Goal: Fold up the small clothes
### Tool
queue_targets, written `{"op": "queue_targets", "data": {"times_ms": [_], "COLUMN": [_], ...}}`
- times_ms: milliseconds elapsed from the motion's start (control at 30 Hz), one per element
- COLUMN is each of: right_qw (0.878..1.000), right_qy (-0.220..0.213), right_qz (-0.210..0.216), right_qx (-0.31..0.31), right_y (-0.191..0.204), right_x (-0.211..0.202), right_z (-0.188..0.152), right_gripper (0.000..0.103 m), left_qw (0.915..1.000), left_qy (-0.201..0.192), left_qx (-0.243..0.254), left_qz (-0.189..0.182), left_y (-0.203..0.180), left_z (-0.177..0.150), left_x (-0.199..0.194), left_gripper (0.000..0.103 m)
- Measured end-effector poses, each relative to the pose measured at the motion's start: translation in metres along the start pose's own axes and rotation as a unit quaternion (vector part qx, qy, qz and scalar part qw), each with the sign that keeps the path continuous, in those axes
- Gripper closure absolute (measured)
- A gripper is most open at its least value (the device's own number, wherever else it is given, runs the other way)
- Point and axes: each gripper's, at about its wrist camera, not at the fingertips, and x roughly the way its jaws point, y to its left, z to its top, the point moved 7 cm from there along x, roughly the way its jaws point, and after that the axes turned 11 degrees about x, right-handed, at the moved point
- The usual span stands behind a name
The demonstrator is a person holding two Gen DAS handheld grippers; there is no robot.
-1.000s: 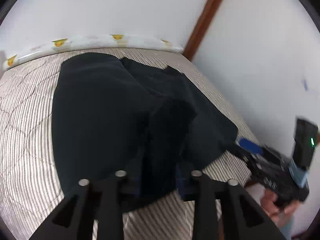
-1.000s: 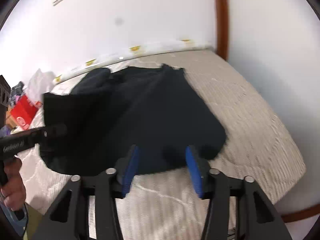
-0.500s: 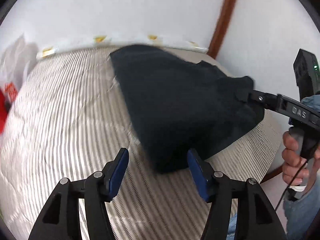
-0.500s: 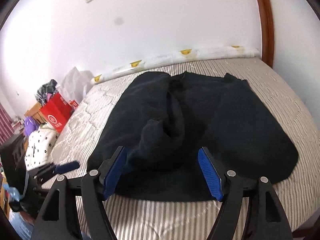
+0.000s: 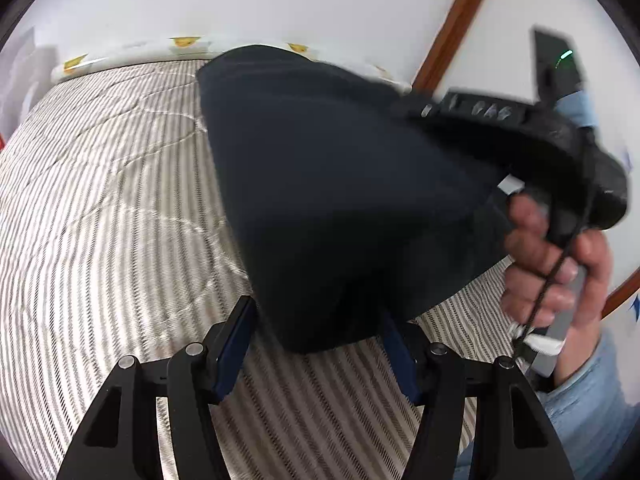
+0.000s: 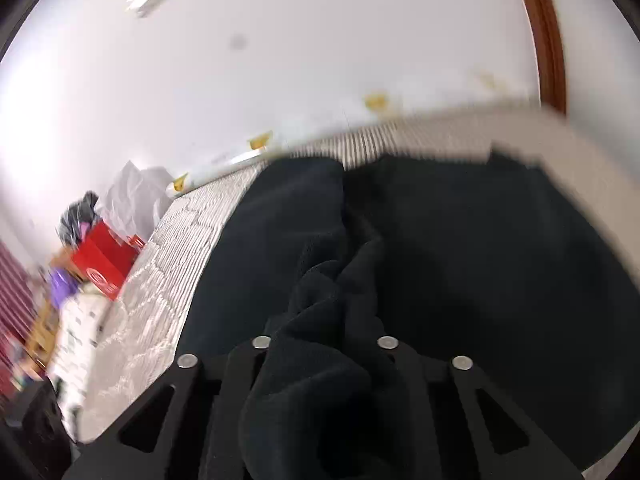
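A dark navy garment (image 5: 344,184) lies on the striped mattress (image 5: 100,208). In the left wrist view my left gripper (image 5: 320,344) is open, its blue pads either side of the garment's near edge, holding nothing. My right gripper shows there at the right (image 5: 492,120), its tips buried in the lifted cloth. In the right wrist view the garment (image 6: 460,248) fills the frame and a bunched fold (image 6: 320,380) sits between my right gripper's fingers (image 6: 324,344), which are shut on it.
A white wall and a brown wooden door frame (image 5: 452,24) stand behind the bed. A white bolster with yellow prints (image 5: 132,54) lies along the far edge. A red box (image 6: 104,264) and bags sit off the bed's left side.
My right gripper went from open over the garment to shut on a fold and lifted it. My left gripper stayed open and moved closer to the garment's edge.
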Motion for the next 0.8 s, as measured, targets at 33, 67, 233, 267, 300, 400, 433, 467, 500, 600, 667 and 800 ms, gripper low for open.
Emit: {"op": "queue_targets", "data": {"times_ms": [33, 67, 233, 267, 300, 400, 433, 467, 500, 600, 667, 800], "right_qw": [0.999, 0.998, 0.984, 0.983, 0.981, 0.974, 0.976, 0.978, 0.98, 0.981, 0.978, 0.978], "right_qy": [-0.023, -0.037, -0.114, -0.119, -0.123, -0.123, -0.116, -0.101, -0.092, -0.068, -0.072, -0.055], "right_qz": [-0.01, -0.021, -0.124, -0.134, -0.146, -0.187, -0.186, -0.18, -0.175, -0.178, -0.191, -0.194], "right_qx": [-0.026, -0.04, -0.057, -0.051, -0.042, -0.021, -0.003, 0.014, 0.024, 0.036, 0.037, 0.061], "right_y": [0.002, 0.001, -0.049, -0.064, -0.084, -0.132, -0.149, -0.165, -0.173, -0.191, -0.198, -0.212], "right_x": [-0.011, -0.018, -0.062, -0.067, -0.075, -0.089, -0.09, -0.088, -0.086, -0.077, -0.082, -0.081], "right_z": [0.006, 0.011, 0.046, 0.051, 0.054, 0.057, 0.056, 0.052, 0.048, 0.034, 0.028, 0.016], "right_gripper": [0.089, 0.089, 0.09, 0.09, 0.09, 0.091, 0.091, 0.091, 0.09, 0.077, 0.061, 0.047], "left_qw": [0.9999, 0.9998, 0.9986, 0.9986, 0.9984, 0.9978, 0.9974, 0.9969, 0.9963, 0.9963, 0.998, 0.9987], "left_qy": [0.001, 0.003, 0.014, 0.014, 0.014, 0.005, 0.004, 0.004, 0.005, 0.007, 0.005, -0.007], "left_qx": [0.005, 0.011, 0.041, 0.043, 0.047, 0.065, 0.071, 0.076, 0.08, 0.074, 0.059, 0.05], "left_qz": [0.011, 0.017, 0.03, 0.026, 0.029, 0.011, 0.011, 0.019, 0.03, 0.042, 0.024, 0.006], "left_y": [-0.002, -0.005, -0.025, -0.029, -0.034, -0.056, -0.064, -0.068, -0.072, -0.073, -0.075, -0.072], "left_z": [0.002, 0.004, 0.014, 0.015, 0.018, 0.027, 0.029, 0.03, 0.031, 0.033, 0.035, 0.042], "left_x": [0.002, 0.004, 0.013, 0.014, 0.016, 0.019, 0.02, 0.022, 0.025, 0.032, 0.033, 0.031], "left_gripper": [0.043, 0.043, 0.04, 0.04, 0.04, 0.04, 0.04, 0.04, 0.04, 0.05, 0.058, 0.077]}}
